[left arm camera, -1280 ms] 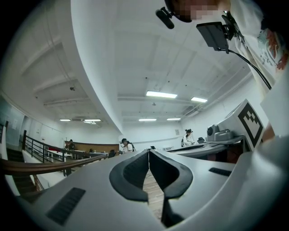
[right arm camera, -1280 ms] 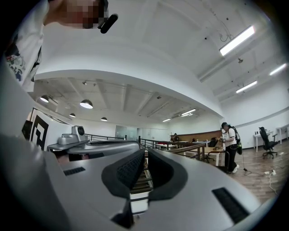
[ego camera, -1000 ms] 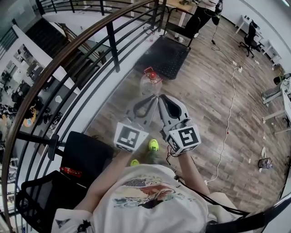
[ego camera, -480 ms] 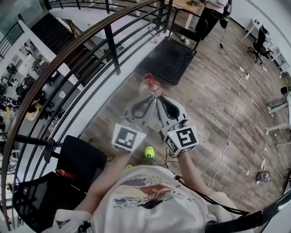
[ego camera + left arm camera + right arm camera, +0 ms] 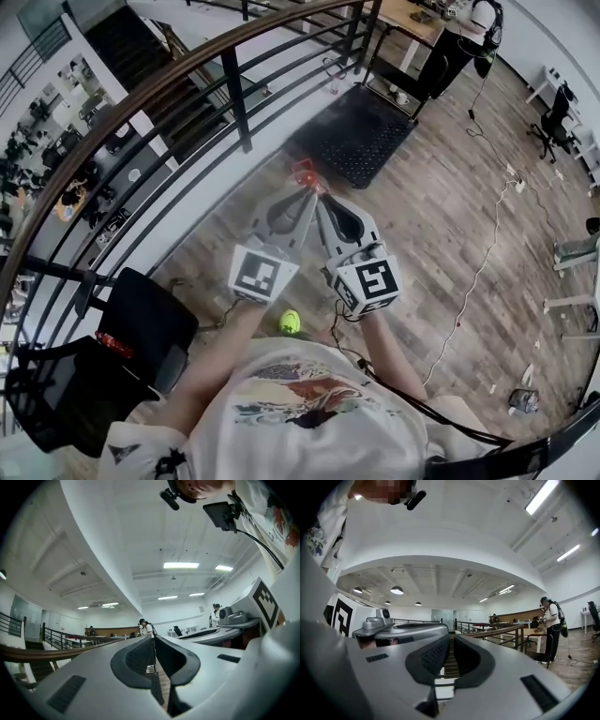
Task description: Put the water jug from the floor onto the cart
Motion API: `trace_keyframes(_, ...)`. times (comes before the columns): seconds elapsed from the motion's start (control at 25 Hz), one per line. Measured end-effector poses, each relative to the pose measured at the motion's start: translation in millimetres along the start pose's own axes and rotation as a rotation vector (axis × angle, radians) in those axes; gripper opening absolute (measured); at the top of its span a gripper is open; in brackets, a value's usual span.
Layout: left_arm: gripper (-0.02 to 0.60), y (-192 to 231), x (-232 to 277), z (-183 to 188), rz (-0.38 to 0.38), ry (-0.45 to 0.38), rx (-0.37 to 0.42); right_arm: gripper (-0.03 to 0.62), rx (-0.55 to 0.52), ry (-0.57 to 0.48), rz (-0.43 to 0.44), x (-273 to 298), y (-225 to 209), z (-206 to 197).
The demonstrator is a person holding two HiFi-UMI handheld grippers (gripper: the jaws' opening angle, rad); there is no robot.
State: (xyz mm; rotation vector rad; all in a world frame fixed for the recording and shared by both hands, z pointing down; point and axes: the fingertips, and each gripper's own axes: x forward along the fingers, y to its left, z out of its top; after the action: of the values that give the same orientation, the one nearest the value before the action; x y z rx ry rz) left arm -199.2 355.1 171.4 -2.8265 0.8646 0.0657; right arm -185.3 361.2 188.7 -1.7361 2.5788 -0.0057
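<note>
In the head view the water jug shows only as a red cap and a bit of clear body on the wood floor, just past my fingertips; the rest is hidden under the grippers. The black flat cart lies right behind it, with its handle at the far end. My left gripper and right gripper are held side by side, pointing level toward the cart. Both are shut. The left gripper and right gripper have nothing between their pads in their own views, and the jug is not seen there.
A black railing with a wooden handrail runs along the left, with stairs behind it. A black chair stands at lower left. A person stands by a desk beyond the cart. A cable trails across the floor at right.
I have stepped forward. The cart and jug have drawn nearer, and the grippers now cover most of the jug's clear body. Both stay shut.
</note>
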Motion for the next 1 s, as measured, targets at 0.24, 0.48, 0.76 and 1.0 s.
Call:
trace_keyframes(0.24,0.015,-11.7,24.8,1.6,0.014,0.003,-0.006,0.034,0.019,-0.015,-0.003,-4.9,-28.7,0.0)
trace_keyframes(0.48,0.017,-21.1,35.0,-1.9,0.0,0.013,-0.002,0.034,0.019,-0.028,-0.013,-6.9,-45.4,1.4)
trace_keyframes(0.76,0.015,-19.7,55.3,-13.7,-0.03,0.048,-0.023,0.034,0.039,-0.032,-0.026,1.5,-66.9,-1.5)
trace_keyframes(1.0,0.015,1.0,70.9,-15.7,-0.026,0.034,-0.015,0.034,0.058,-0.031,-0.008,24.6,-76.3,-0.9)
